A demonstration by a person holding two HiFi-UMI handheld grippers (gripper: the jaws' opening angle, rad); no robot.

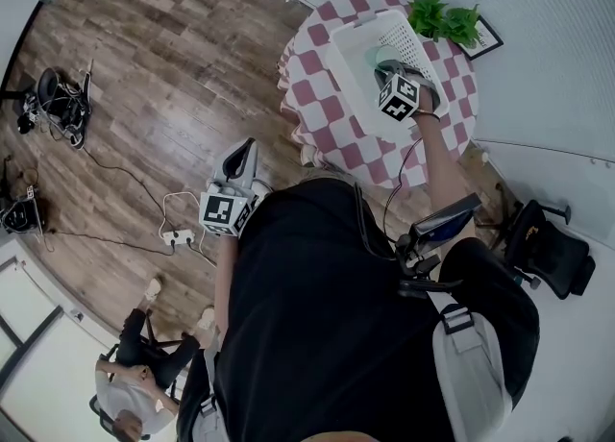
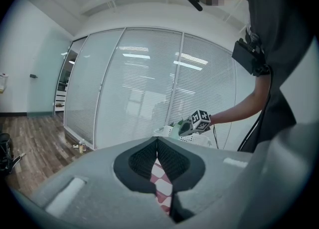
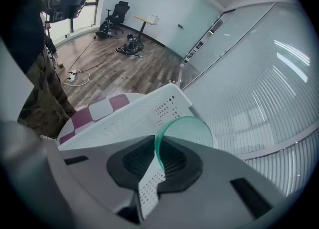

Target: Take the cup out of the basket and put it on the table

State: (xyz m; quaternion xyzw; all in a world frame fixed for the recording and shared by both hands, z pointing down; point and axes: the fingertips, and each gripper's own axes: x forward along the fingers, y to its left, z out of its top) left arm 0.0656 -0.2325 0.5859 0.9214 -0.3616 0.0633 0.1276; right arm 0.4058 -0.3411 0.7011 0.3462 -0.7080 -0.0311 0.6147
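Right gripper view: the right gripper (image 3: 155,162) pinches the wall of the green cup (image 3: 188,131) above the white basket (image 3: 127,116); best held firm, lifted clear of the rim, then lowered upright onto the checked table (image 1: 332,133) near its front edge, while the left gripper (image 2: 157,159) stays out of the way, closed and empty.

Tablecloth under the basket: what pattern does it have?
The tablecloth is red-and-white checked; head view shows it best.

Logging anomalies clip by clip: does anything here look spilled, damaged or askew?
Nothing looks spilled or broken. Only the green cup is tilted, pinched by its rim in the right gripper over the white basket. That probably comes from the grip and is not a fault.
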